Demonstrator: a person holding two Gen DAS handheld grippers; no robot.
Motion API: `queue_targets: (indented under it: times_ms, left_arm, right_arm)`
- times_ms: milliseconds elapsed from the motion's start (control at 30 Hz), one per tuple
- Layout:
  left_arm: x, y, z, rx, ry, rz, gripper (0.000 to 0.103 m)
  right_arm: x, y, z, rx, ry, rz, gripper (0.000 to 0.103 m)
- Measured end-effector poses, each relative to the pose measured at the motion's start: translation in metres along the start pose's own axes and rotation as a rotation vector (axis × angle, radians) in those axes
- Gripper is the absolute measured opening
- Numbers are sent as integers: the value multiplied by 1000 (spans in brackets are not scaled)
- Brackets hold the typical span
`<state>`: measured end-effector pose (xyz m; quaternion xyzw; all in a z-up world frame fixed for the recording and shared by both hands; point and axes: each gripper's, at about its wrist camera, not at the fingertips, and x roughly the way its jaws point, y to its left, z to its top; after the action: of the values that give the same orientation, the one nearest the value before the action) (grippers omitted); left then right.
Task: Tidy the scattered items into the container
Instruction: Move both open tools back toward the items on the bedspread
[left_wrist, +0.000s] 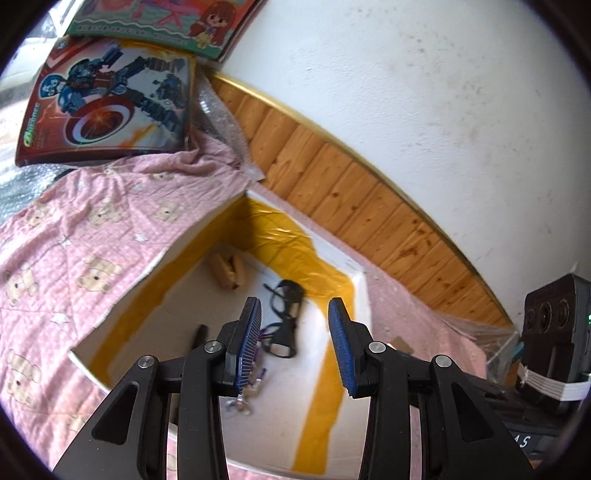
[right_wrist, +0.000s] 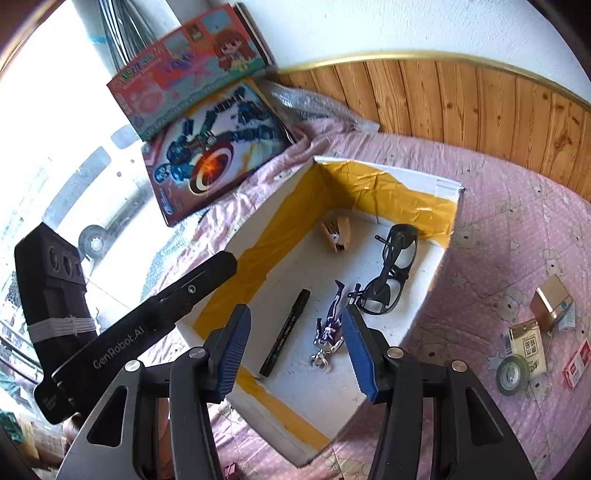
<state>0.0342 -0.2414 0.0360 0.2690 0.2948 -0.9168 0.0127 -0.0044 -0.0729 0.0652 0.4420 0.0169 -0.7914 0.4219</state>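
Scattered items, a tape roll (right_wrist: 512, 373) and small packets (right_wrist: 525, 343), lie on the pink bedspread (right_wrist: 517, 229) well right of the right gripper (right_wrist: 293, 349), whose jaws are open and empty. From the left wrist, the left gripper (left_wrist: 295, 345), also open and empty, hangs over the box (left_wrist: 360, 288) holding glasses (left_wrist: 286, 317).

Both wrist views look steeply down along own fingers, close above white box (left_wrist: 236, 406) (right_wrist: 332, 398) on bed; both share box interior, wall.
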Motion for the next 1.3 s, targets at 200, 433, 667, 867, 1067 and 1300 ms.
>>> queue_targets:
  times_ms: [200,433,667,867,1067,1300]
  left_arm:
    - [-7,-42,-20,104,-10,-94,40]
    - [2,-96,-58,232,65,-181,42]
    - [28,-134,-90,284,168,-212,44]
    - [63,-155,-110,288,249,-210,49]
    - [110,-171,-139,328,347,-147,51]
    - [157,-173,-161,333,410,-44,51]
  right_arm:
    - [-35,-13,-29,-21,-64,-2,53]
    - [-74,-46,-59,-21,-103,-39,53]
    - [-111,-113,-82,125,-155,-65,53]
    - [-128,-178,-99,276,-191,-104,53]
    - [-120,-234,-120,406,-164,-165,53]
    - [-96,-296,-132,542,-100,-250,53]
